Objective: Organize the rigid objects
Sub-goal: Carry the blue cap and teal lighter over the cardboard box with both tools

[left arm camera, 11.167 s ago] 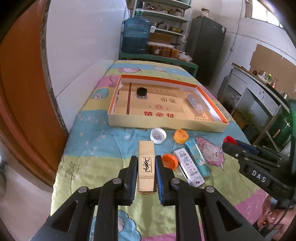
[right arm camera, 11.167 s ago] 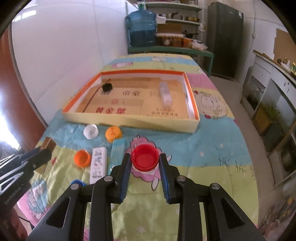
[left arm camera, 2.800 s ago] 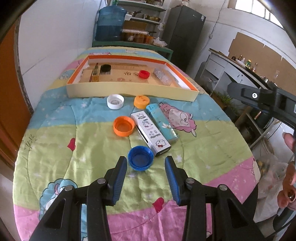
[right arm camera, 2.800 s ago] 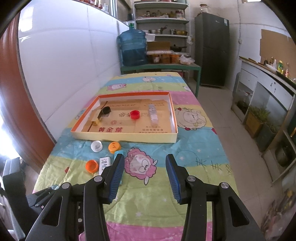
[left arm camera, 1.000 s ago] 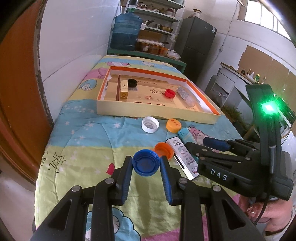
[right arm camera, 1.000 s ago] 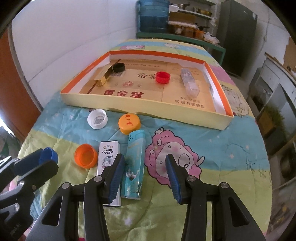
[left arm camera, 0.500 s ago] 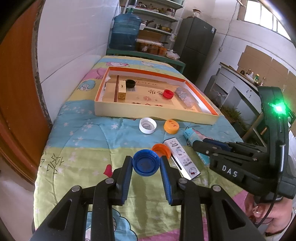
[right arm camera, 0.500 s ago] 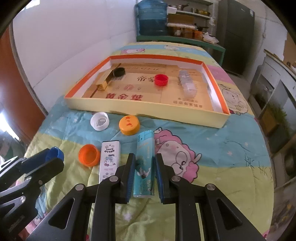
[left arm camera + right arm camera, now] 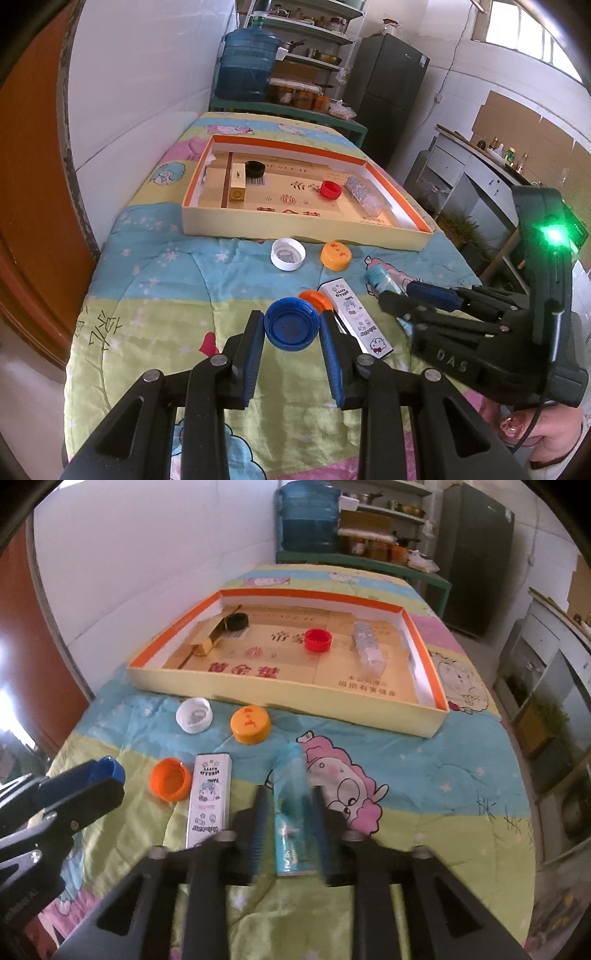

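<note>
My left gripper (image 9: 291,325) is shut on a blue bottle cap (image 9: 291,323) and holds it above the quilt. My right gripper (image 9: 290,814) is shut on a teal lighter (image 9: 293,812), lifted and blurred. On the quilt lie a white Hello Kitty box (image 9: 208,799), an open orange cap (image 9: 170,778), a yellow-orange cap (image 9: 250,723) and a white cap (image 9: 194,714). The orange-rimmed cardboard tray (image 9: 280,696) holds a gold lipstick box (image 9: 210,642), a black cap (image 9: 236,621), a red cap (image 9: 317,640) and a clear case (image 9: 368,651).
The table with the cartoon quilt (image 9: 155,280) stands against a white wall (image 9: 140,85) on the left. A water jug (image 9: 246,66) and shelves are beyond the far end. Cabinets (image 9: 476,173) stand to the right.
My right gripper has lifted the teal lighter off the quilt and moved it forward. My left gripper still holds the blue cap, shifted slightly.
</note>
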`<state>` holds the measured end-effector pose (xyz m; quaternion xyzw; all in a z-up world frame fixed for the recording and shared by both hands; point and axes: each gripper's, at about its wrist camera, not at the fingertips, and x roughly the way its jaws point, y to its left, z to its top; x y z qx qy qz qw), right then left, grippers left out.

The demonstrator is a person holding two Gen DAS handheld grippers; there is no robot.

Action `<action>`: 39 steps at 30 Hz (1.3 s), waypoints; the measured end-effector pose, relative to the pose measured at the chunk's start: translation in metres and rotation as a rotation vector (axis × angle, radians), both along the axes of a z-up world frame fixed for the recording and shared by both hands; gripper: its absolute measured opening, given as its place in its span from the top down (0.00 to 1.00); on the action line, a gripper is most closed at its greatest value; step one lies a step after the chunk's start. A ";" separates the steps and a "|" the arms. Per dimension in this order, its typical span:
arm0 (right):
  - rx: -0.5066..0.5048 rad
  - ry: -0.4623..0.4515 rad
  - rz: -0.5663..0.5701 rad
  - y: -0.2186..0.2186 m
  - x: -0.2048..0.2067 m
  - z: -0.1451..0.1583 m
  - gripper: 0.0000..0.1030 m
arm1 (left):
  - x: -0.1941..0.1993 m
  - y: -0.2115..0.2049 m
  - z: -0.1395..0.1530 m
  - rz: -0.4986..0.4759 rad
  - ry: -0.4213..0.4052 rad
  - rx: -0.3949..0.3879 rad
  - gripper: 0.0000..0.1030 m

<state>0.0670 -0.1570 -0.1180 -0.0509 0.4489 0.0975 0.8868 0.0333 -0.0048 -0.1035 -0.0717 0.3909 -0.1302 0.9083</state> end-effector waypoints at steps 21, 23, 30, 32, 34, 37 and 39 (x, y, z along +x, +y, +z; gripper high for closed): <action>0.065 0.012 -0.013 -0.010 0.001 0.003 0.79 | 0.006 -0.001 0.001 0.004 -0.002 -0.007 0.70; 0.081 -0.001 -0.017 -0.012 0.000 0.010 0.79 | 0.007 -0.002 0.004 0.004 -0.008 -0.007 0.70; 0.117 -0.050 -0.025 -0.016 -0.002 0.035 0.79 | 0.012 -0.007 0.017 -0.003 -0.030 0.001 0.70; 0.117 -0.062 -0.027 -0.017 -0.002 0.040 0.79 | 0.014 -0.008 0.021 -0.003 -0.037 0.003 0.70; 0.121 -0.076 -0.026 -0.018 -0.002 0.047 0.79 | 0.016 -0.009 0.025 -0.003 -0.041 0.004 0.70; 0.123 -0.093 -0.026 -0.020 -0.001 0.055 0.79 | 0.021 -0.010 0.031 -0.003 -0.051 0.008 0.70; 0.129 -0.100 -0.028 -0.022 0.000 0.059 0.79 | 0.024 -0.010 0.035 -0.003 -0.056 0.010 0.70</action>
